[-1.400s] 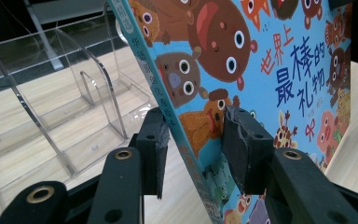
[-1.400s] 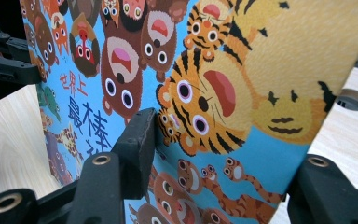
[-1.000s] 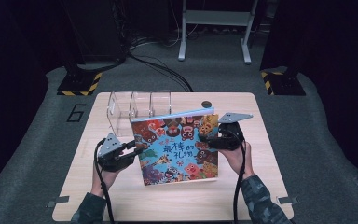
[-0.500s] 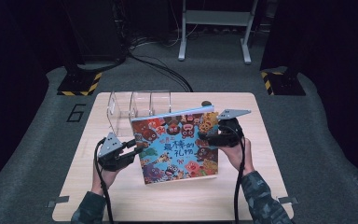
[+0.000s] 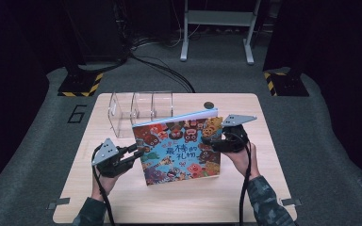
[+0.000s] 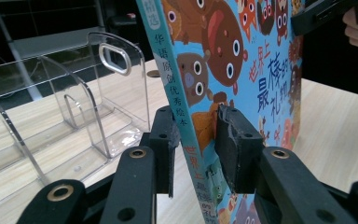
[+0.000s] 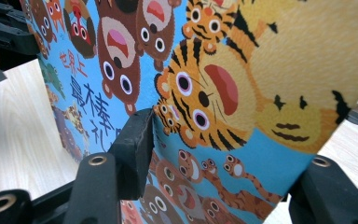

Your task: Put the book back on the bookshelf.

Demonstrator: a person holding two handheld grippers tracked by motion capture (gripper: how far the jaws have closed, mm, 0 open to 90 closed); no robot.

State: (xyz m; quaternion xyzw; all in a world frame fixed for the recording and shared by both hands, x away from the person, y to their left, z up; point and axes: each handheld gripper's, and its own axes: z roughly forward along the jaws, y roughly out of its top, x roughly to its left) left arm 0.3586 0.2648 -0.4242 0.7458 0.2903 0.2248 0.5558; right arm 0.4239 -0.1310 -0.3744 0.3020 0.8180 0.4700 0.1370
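Since a second ago the book point(image 5: 179, 147) has barely shifted, while the left gripper point(image 5: 133, 151) has just been closing its fingers point(image 6: 237, 144) on the spine edge; in the left gripper view the spine sits between both pads, the far pad against the cover, the near pad touching or almost touching. Near the person, both hands keep the book raised above the counter point(image 5: 122, 197), its lower edge close to the wood and its top tilted away. The right gripper point(image 5: 213, 140) pinches the book's right side, one finger point(image 7: 133, 149) pressed on the cover. Farther back, a clear rack point(image 5: 139, 112) stands just behind the book.
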